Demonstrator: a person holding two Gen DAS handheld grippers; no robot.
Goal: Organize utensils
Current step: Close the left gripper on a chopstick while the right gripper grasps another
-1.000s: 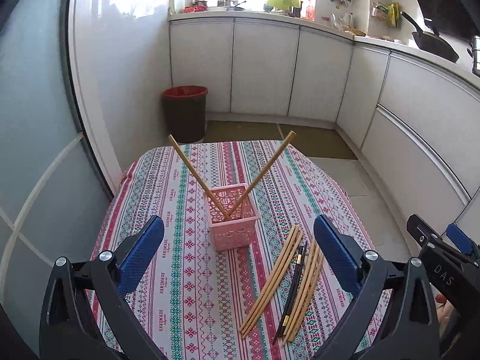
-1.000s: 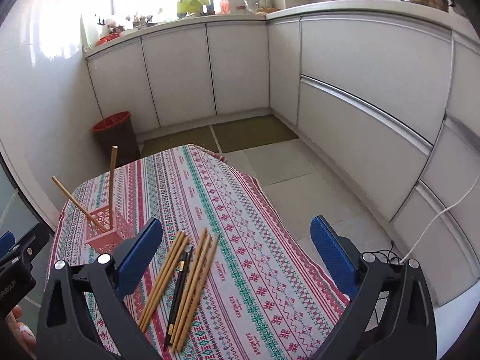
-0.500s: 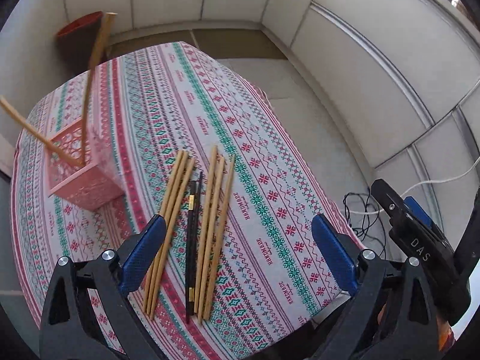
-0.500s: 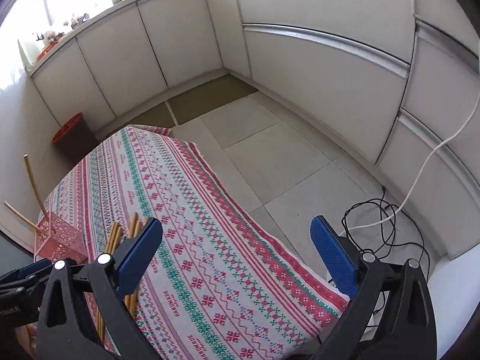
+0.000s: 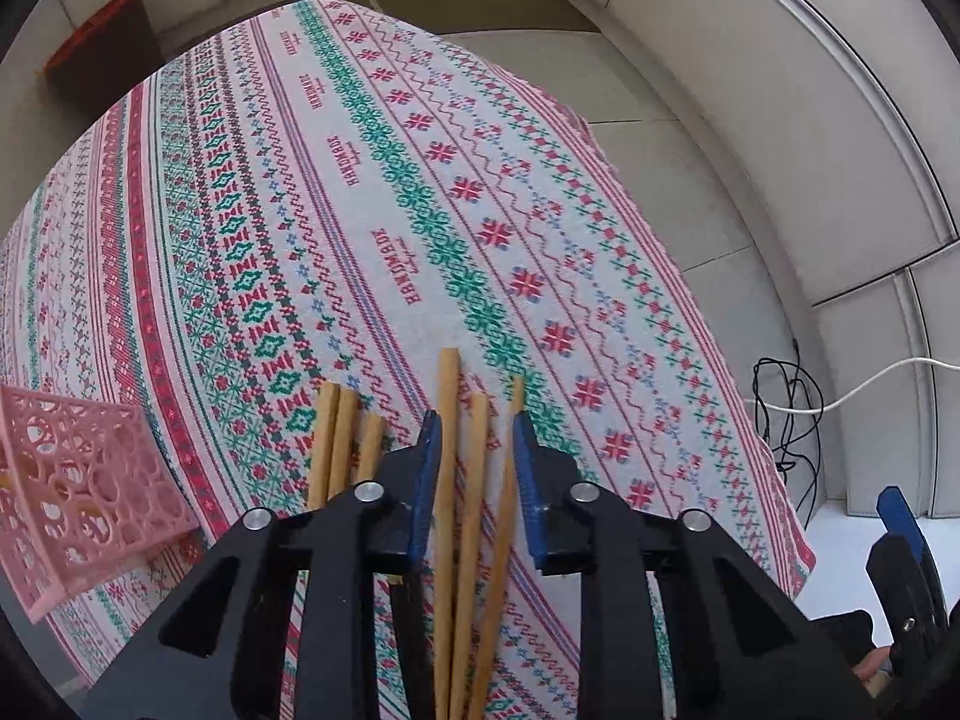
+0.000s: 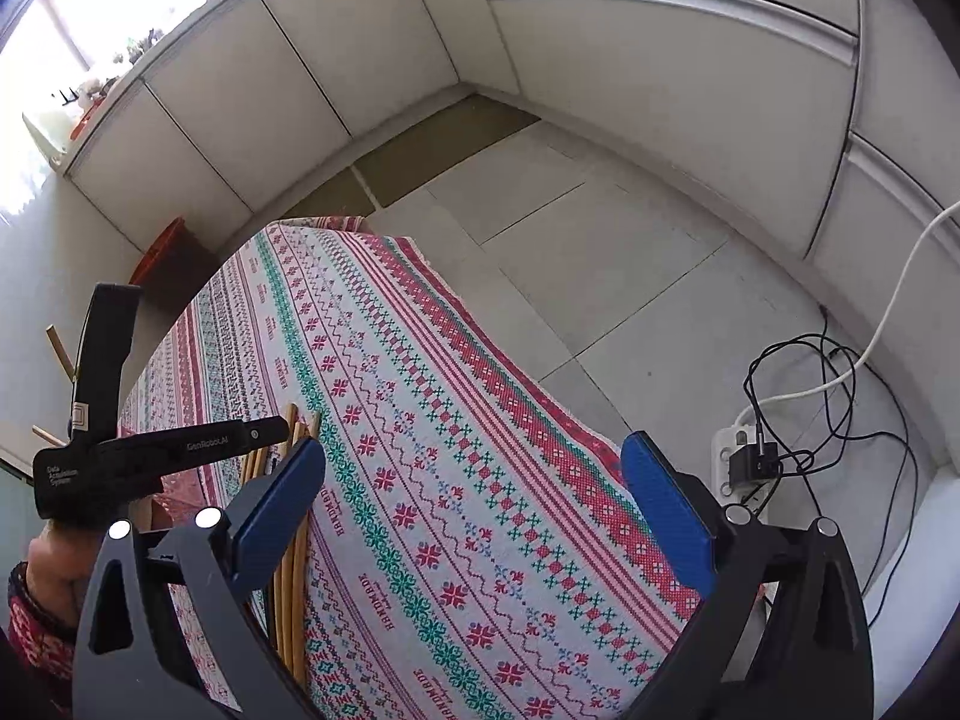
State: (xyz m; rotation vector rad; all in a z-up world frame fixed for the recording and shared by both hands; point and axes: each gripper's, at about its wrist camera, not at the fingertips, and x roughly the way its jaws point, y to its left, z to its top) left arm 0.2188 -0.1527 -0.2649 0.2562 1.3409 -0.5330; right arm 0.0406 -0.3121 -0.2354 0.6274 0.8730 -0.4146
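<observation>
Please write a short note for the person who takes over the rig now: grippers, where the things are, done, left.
Left gripper: jaws closing around three wooden chopsticks on the tablecloth; a firm grip is not clear.
Right gripper: open, empty, above the cloth.
Pink basket: at the left, already holds chopsticks.
More chopsticks lie beside the left gripper.
Left: move all lying chopsticks into the basket.
</observation>
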